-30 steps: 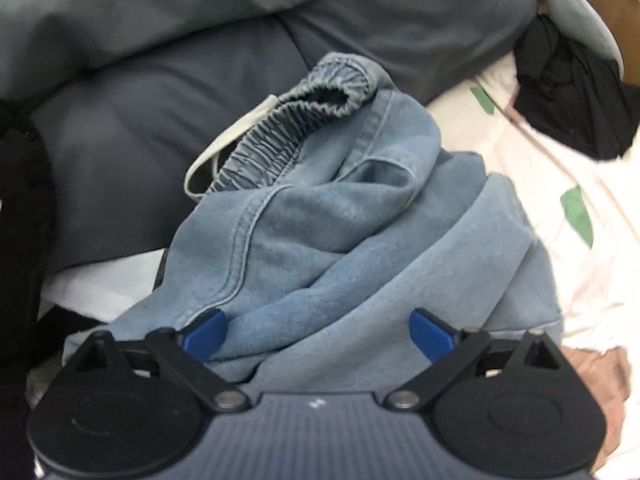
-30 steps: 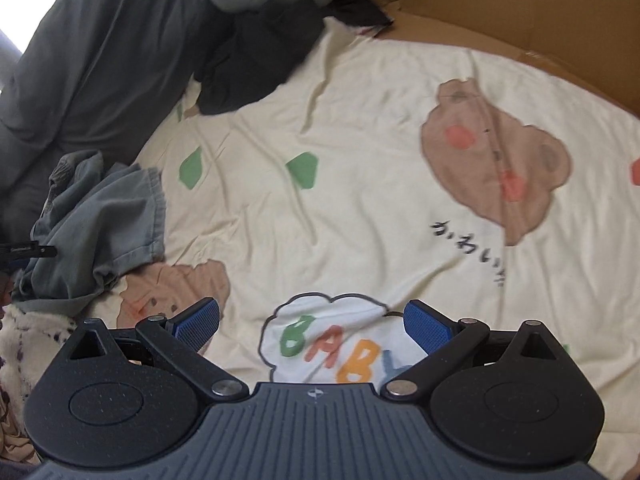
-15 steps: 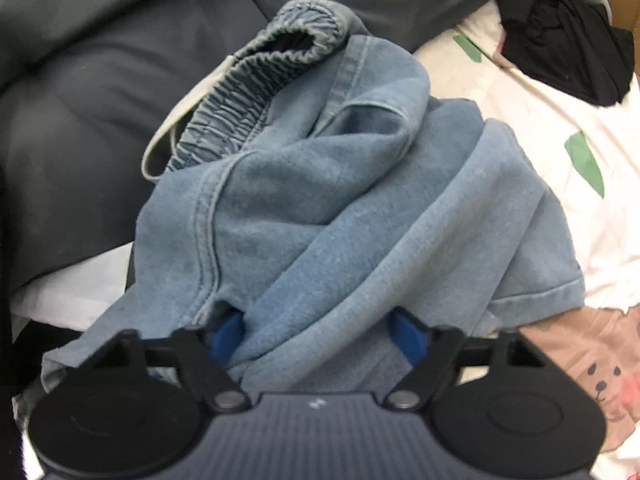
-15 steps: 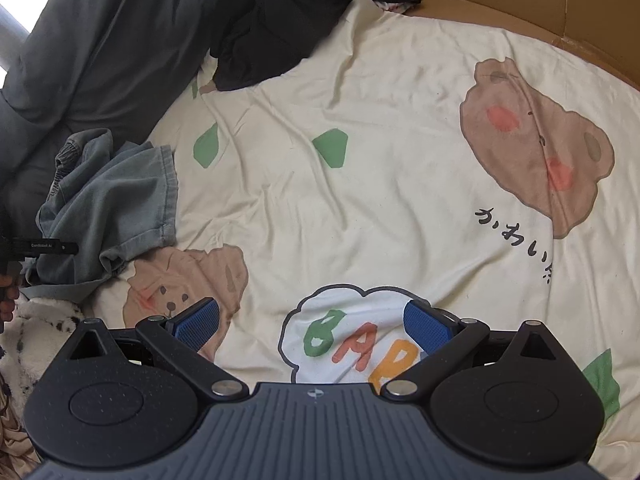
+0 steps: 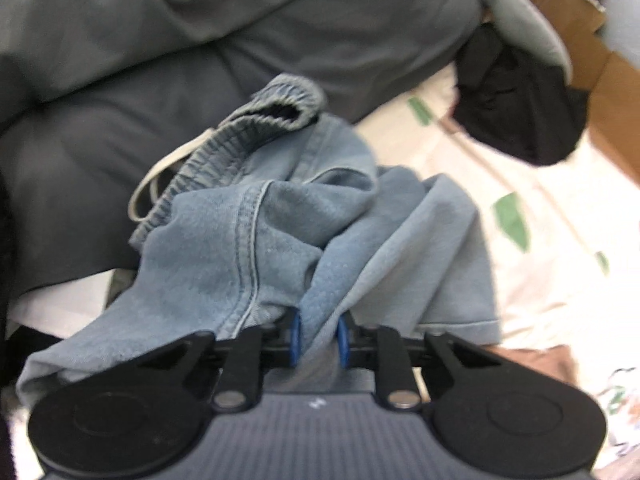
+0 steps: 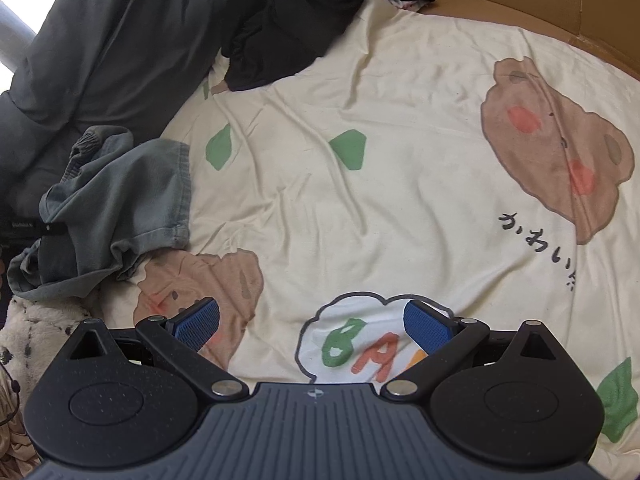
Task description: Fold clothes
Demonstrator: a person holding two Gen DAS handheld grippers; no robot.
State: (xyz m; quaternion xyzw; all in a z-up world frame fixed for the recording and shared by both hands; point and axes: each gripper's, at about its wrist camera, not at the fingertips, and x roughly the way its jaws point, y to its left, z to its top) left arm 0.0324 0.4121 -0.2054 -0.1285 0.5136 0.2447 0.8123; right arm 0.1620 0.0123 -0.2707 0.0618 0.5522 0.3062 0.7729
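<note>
Left wrist: left gripper (image 5: pixel 319 338) clamps one denim shorts (image 5: pixel 260 248) | right gripper (image 6: pixel 314 322) spread

black left tool (image 5: pixel 319 342), blue pads, silver screws, right tool (image 6: pixel 314 322) same

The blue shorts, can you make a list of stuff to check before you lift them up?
1. Left gripper shut on the blue shorts: ok.
2. Pinch holds only one layer: cannot tell, fabric is bunched.
3. Right gripper open and free to help: ok.
4. Bare spot on the cream sheet for spreading: ok.
5. Shorts lying flat: not ok, crumpled.
6. Drawstring loop hanging loose: not ok.
</note>
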